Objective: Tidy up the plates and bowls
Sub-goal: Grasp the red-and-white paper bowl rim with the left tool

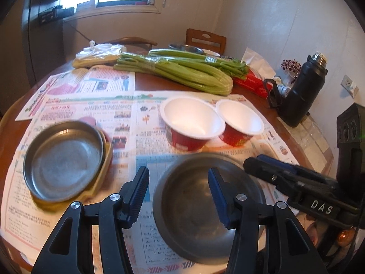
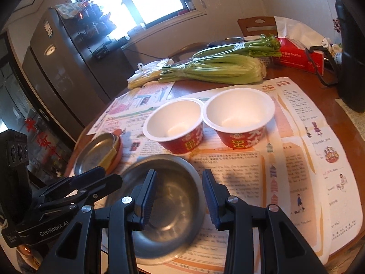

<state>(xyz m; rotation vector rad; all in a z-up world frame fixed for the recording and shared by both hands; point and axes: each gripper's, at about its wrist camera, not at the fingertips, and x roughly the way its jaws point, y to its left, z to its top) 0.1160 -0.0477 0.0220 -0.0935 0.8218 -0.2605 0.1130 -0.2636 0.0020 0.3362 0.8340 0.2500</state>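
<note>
A steel bowl (image 1: 205,207) is positioned on the newspaper (image 1: 95,114) covering the round table (image 1: 159,81), nearest the cameras. The left gripper (image 1: 178,196) is held above it with its jaws apart; nothing is clamped. The right gripper (image 2: 180,196) is also seen above the bowl with a gap between its pads, and no object is gripped. Two red paper bowls (image 2: 174,125) with white interiors are placed side by side beyond the steel bowl, rims touching. A steel plate (image 1: 63,159) is stacked on a yellow dish (image 1: 95,187) to the left. Celery (image 1: 182,70) lies further back.
</note>
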